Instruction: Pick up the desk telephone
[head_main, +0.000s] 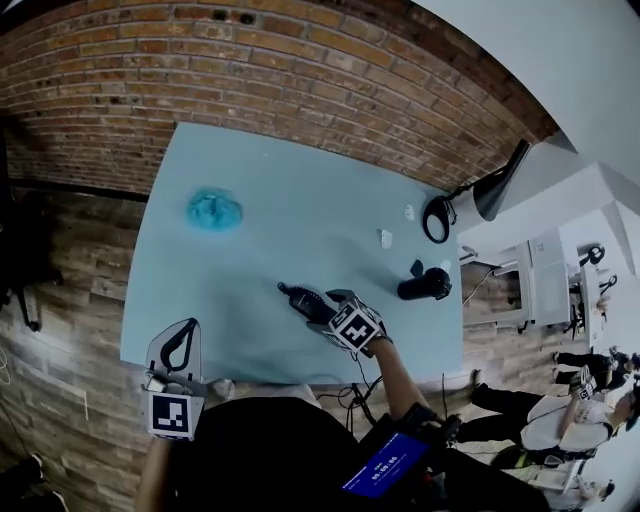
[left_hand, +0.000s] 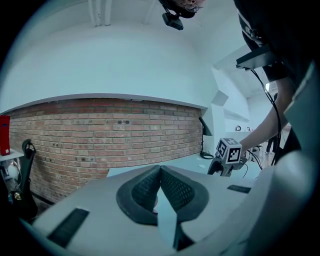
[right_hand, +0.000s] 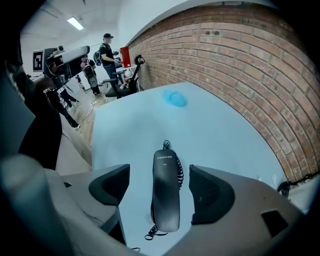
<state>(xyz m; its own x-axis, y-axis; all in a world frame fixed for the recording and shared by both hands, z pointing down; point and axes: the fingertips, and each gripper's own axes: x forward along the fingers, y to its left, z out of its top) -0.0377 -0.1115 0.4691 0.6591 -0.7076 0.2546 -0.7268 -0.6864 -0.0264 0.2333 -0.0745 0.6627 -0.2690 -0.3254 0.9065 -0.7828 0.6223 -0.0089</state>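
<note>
Desk telephone (right_hand: 166, 200) lies flat on the blue surface (right_hand: 200, 130), lengthwise between the spread jaws of the right gripper (right_hand: 161, 189), untouched and seemingly lined up for a pinch across its narrow sides. The left gripper (left_hand: 160, 172), jaws together and empty, hangs by the near edge.

Desk telephone (right_hand: 166, 192): black plastic, smooth, faint sheen; coiled cord in the same black. Table (head_main: 290, 180): pale blue top, smooth, matt. Wall (head_main: 250, 60), top of head view: rough red-brown brick, pale mortar joints. Floor (head_main: 60, 300), left edge: grained wood-look planks. Left gripper (left_hand: 160, 172): pale grey shell, matt plastic; pads (left_hand: 176, 190) dark, finely cross-hatched. Crumpled blue item (head_main: 214, 209), upper left of table: soft-looking, material not determinable.
</note>
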